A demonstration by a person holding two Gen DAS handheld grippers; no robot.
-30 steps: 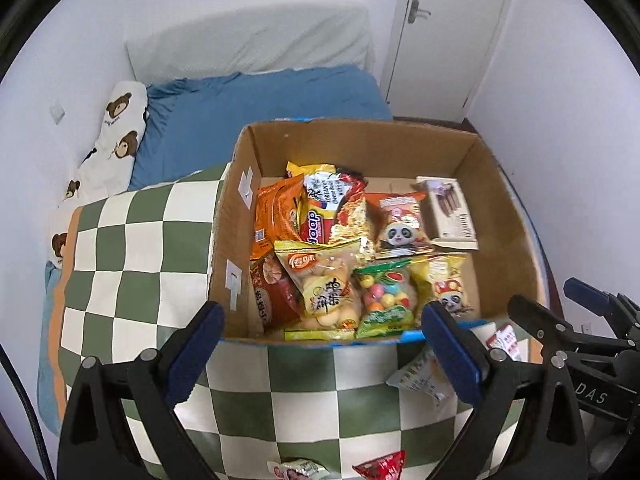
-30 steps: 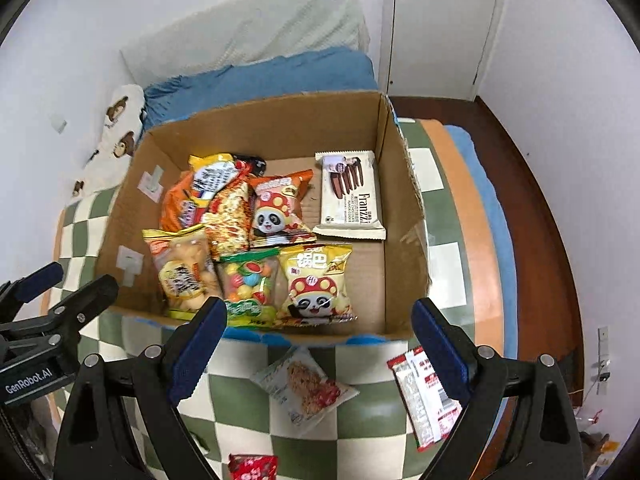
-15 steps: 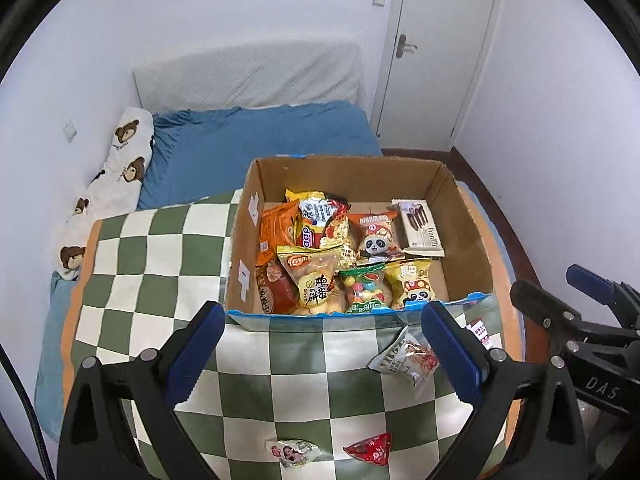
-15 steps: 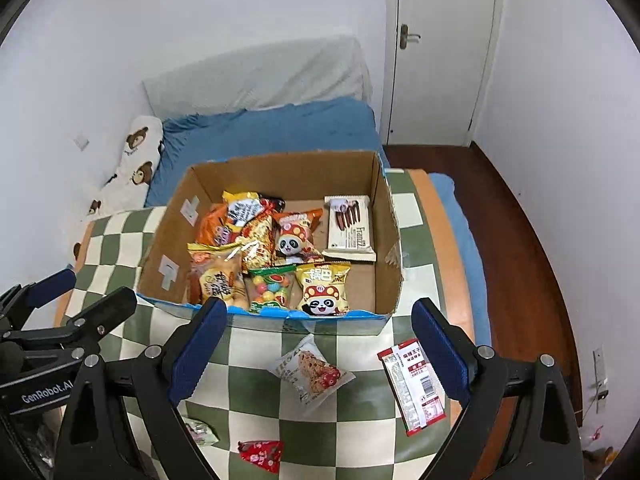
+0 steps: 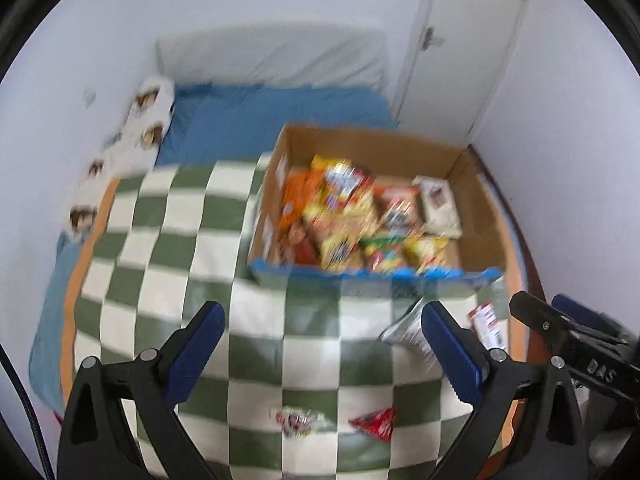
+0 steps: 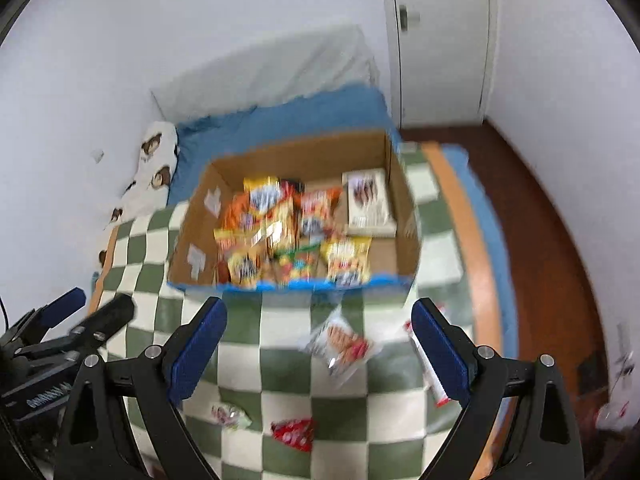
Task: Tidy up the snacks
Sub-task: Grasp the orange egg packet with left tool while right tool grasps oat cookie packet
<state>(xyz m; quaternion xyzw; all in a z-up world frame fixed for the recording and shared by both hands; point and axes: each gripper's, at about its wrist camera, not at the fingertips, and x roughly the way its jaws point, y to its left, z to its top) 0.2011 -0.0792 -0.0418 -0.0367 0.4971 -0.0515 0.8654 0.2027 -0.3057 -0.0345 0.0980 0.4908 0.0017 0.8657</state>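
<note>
A cardboard box (image 5: 472, 184) (image 6: 296, 152) holds several snack packets and stands on a green and white checked blanket (image 5: 180, 240) (image 6: 280, 360). Loose on the blanket in front of it lie a clear cookie packet (image 6: 340, 344) (image 5: 404, 330), a red and white packet (image 5: 486, 322) (image 6: 428, 368), a small red packet (image 5: 374, 424) (image 6: 292, 434) and a small pale packet (image 5: 298, 420) (image 6: 230, 416). My left gripper (image 5: 324, 344) is open and empty above the blanket. My right gripper (image 6: 320, 344) is open and empty above the cookie packet. Both views are blurred.
A blue bed sheet (image 5: 272, 120) and a bear-print pillow (image 5: 148, 120) lie behind the box. A white door (image 6: 440, 40) and a dark wood floor (image 6: 540, 240) are to the right. White walls surround the bed.
Both grippers have pulled back and up from the box, so it looks smaller and more blanket shows. The loose packets in front have come into view. Both stay open.
</note>
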